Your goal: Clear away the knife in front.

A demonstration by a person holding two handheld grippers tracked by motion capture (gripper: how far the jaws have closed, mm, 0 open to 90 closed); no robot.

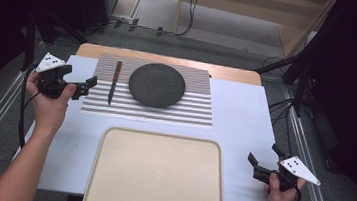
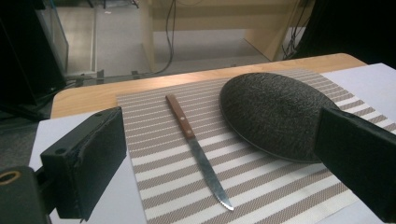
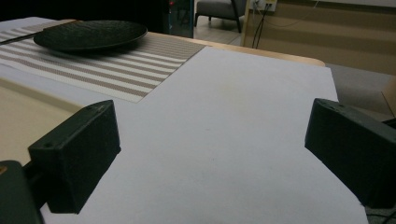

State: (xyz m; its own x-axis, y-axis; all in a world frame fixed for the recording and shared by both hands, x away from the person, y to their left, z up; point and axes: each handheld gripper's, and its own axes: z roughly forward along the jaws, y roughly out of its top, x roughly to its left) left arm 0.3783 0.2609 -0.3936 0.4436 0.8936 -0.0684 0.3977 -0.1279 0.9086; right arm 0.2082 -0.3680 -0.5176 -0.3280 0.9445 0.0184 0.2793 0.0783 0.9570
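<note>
One knife (image 1: 114, 81) is seen lying flat on the striped placemat (image 1: 190, 113), just left of the one dark plate (image 1: 157, 84). Its long axis runs near-to-far across the table: wooden handle toward the far edge, serrated blade tip toward the person. One beige tray (image 1: 156, 176) is set nearer. Left gripper (image 1: 87, 86) is held beside the mat, jaws apart, empty. Right gripper (image 1: 261, 159) is held over the white sheet (image 1: 244, 127), jaws apart, empty.

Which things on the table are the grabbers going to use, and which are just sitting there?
Probably for the job:
knife, which the open left gripper faces
dark plate
beige tray
striped placemat

Just there:
white table cover
open right gripper, holding nothing
</note>
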